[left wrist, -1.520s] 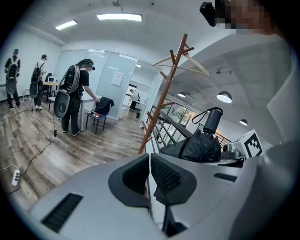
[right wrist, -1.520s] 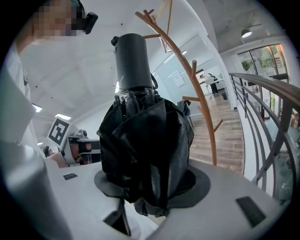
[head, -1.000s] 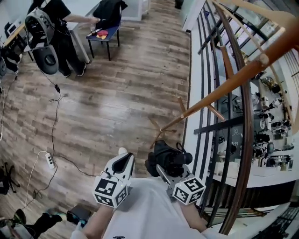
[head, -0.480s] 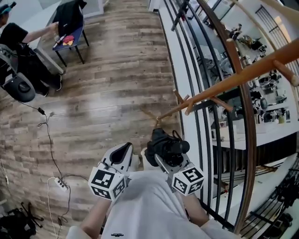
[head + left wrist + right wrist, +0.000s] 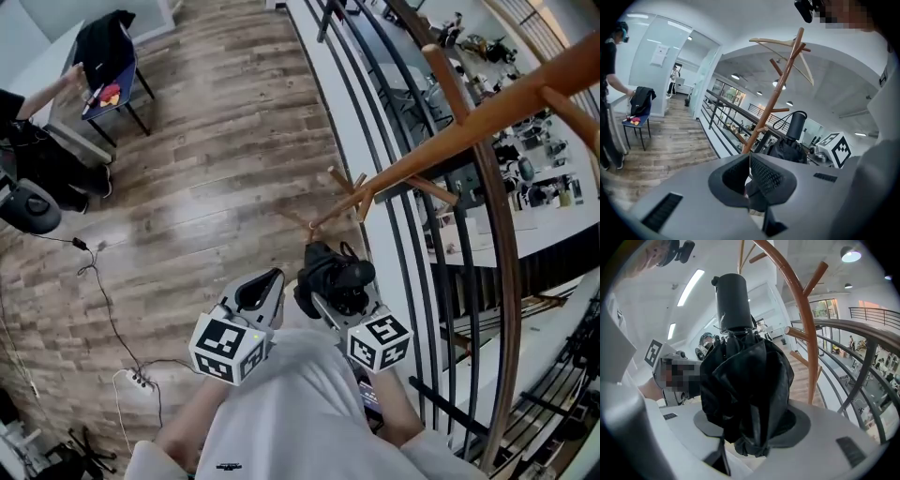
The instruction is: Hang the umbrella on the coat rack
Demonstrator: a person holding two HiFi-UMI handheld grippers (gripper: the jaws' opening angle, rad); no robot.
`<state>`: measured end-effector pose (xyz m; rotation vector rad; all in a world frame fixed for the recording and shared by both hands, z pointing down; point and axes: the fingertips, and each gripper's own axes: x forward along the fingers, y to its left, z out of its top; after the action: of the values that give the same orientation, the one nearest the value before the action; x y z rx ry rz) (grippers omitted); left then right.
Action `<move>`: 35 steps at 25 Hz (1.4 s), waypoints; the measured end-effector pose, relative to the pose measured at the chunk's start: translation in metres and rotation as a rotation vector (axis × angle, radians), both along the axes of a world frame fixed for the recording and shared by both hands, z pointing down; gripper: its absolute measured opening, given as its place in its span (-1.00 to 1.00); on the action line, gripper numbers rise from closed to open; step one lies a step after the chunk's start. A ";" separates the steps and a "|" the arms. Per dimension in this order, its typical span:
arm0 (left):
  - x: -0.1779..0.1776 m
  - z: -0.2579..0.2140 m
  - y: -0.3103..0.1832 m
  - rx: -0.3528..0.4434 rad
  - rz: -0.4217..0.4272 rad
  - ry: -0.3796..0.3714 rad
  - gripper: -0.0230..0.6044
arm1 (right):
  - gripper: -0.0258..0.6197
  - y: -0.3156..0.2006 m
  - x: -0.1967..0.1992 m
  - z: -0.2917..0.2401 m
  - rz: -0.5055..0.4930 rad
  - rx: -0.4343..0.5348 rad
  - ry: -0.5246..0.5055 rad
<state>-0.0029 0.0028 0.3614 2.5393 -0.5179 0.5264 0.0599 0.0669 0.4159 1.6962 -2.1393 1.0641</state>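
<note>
1. R hand: the right gripper (image 5: 337, 302) is clamped on the umbrella (image 5: 330, 279). In the right gripper view both jaws press the folded black fabric from either side, w/ the bundle filling the gap.
2. The umbrella is folded up and sticks up out of the jaws. Its grey cylindrical handle (image 5: 733, 301) is at the top, away from the gripper. In the left gripper view a thin strap (image 5: 783, 119) loops off the handle.
3. L hand: the left gripper (image 5: 265, 286) has its jaws closed together, pads meeting at the tip w/ nothing between them. It sits just beside the umbrella, on its left in the head view.
4. The coat rack (image 5: 450, 127) is a wooden pole w/ short pegs, close in front of both grippers. In the right gripper view it rises just to the right of the umbrella, and no contact shows. The umbrella is on no peg.
5. A wooden hanger (image 5: 787, 43) sits up near the rack's top.
6. A black-barred railing (image 5: 380, 103) w/ a wooden top rail runs behind the rack.
7. The wood floor (image 5: 206, 159) stretches off to the left. Far off on it are a chair (image 5: 108, 80) w/ a dark jacket and a person (image 5: 37, 159) beside it.
8. A power strip (image 5: 139, 379) w/ its cable lies on the floor near the lower left.
</note>
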 end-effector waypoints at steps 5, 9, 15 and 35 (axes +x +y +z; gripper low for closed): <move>0.027 0.003 -0.002 0.025 0.023 -0.002 -0.84 | -0.15 -0.009 0.013 0.004 -0.008 -0.001 -0.005; 0.047 0.006 -0.031 0.020 0.034 -0.002 -0.84 | -0.15 -0.040 0.027 0.012 -0.015 -0.022 -0.010; 0.053 0.011 -0.040 0.007 0.021 0.009 -0.84 | -0.15 -0.042 0.040 0.021 0.021 -0.042 -0.017; 0.063 0.035 -0.052 0.003 0.021 0.022 -0.84 | -0.15 -0.058 0.067 0.042 0.096 -0.066 -0.021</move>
<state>0.0597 -0.0495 0.3969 2.5532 -0.4845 0.5053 0.1273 0.0084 0.4575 1.7810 -2.0293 1.1691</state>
